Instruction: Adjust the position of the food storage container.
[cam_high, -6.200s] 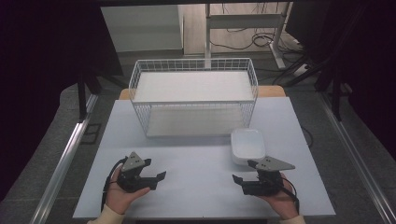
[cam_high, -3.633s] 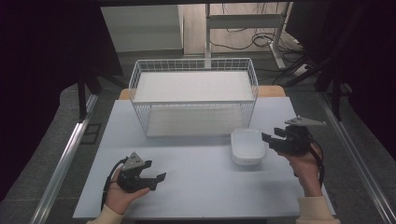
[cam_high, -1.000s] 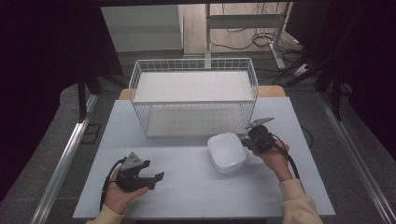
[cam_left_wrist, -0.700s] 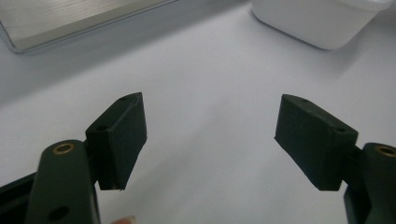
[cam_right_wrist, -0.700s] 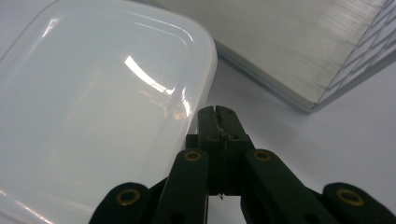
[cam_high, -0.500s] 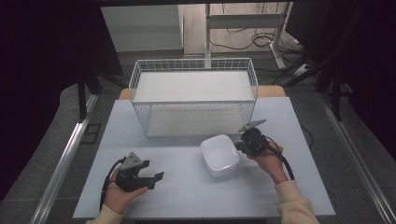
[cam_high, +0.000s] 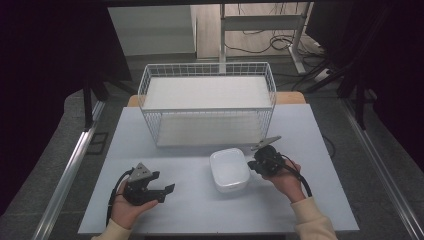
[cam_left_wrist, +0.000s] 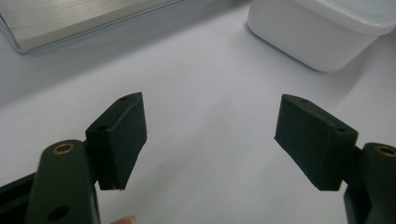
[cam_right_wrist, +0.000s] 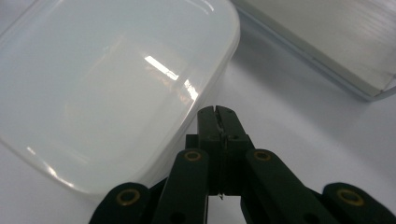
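So the white tub (cam_high: 229, 170) has slid further left across the surface (cam_high: 200, 210) since half a second back, right gripper (cam_high: 256, 165) clenched against its side. Left gripper (cam_high: 165, 192) sits released. Contact point's hidden, tub cropped in close-ups.

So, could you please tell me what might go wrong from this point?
The right tongs are shut and set against the side of the white container, not gripping it, so a further push could twist it or slip off. Pushed toward the wire basket, it could jam against the mesh.
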